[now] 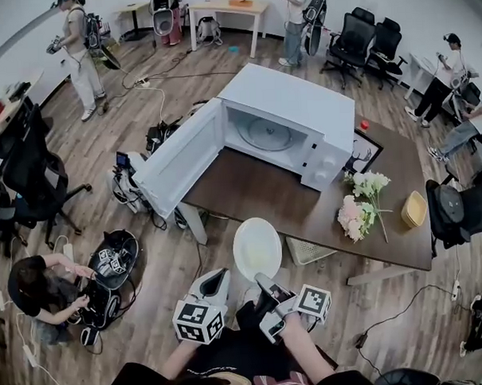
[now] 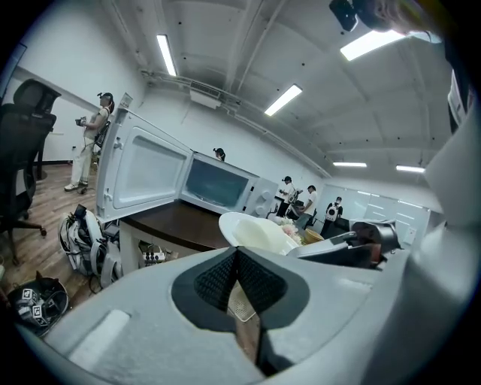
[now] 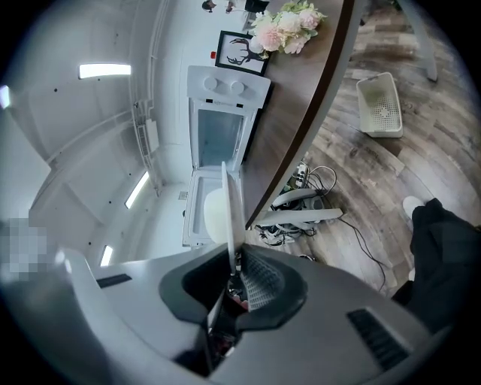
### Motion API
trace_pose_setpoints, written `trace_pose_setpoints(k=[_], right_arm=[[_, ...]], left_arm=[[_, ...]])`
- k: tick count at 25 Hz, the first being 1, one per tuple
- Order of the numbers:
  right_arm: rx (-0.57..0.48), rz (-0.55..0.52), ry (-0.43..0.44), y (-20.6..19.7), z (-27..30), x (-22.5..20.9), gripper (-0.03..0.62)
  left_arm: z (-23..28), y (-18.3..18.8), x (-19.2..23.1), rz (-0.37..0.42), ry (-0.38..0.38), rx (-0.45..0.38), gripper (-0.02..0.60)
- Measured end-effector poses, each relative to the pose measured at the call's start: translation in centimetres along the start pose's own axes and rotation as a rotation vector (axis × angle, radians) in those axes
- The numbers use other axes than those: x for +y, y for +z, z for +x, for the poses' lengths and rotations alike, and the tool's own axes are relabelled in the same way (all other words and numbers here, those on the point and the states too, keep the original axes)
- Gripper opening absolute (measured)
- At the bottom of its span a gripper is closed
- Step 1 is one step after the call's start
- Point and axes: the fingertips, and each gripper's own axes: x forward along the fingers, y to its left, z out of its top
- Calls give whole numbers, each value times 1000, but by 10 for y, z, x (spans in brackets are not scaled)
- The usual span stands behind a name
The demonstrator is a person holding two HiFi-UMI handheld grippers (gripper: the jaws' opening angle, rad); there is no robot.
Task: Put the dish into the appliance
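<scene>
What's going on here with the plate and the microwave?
A person holds a white plate by its rim in the right gripper, just in front of the table. The microwave on it stands with its door wide open; the plate is not yet inside. The left gripper is shut and empty.

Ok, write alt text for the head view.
Seen from above, the right gripper holds a white dish by its near rim, at the near edge of a dark table. On it, a white microwave stands with its door swung open; the left gripper holds nothing.
</scene>
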Motion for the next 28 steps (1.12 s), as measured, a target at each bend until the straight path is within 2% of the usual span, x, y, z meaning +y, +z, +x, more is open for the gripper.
trace_pose_setpoints(k=[5, 15, 22, 26, 28], right_arm=[[20, 20, 11, 40, 13, 0, 49], [96, -21, 17, 116, 43, 6, 49], [119, 8, 46, 135, 56, 8, 49], [122, -3, 4, 145, 63, 3, 52], [120, 12, 12, 149, 69, 5, 52]], left_arm=[[40, 12, -2, -8, 17, -5, 9], [120, 41, -2, -18, 56, -38, 9], [143, 49, 4, -25, 71, -39, 9], [153, 54, 6, -27, 53, -45, 9], [162, 56, 13, -19, 62, -41, 9]])
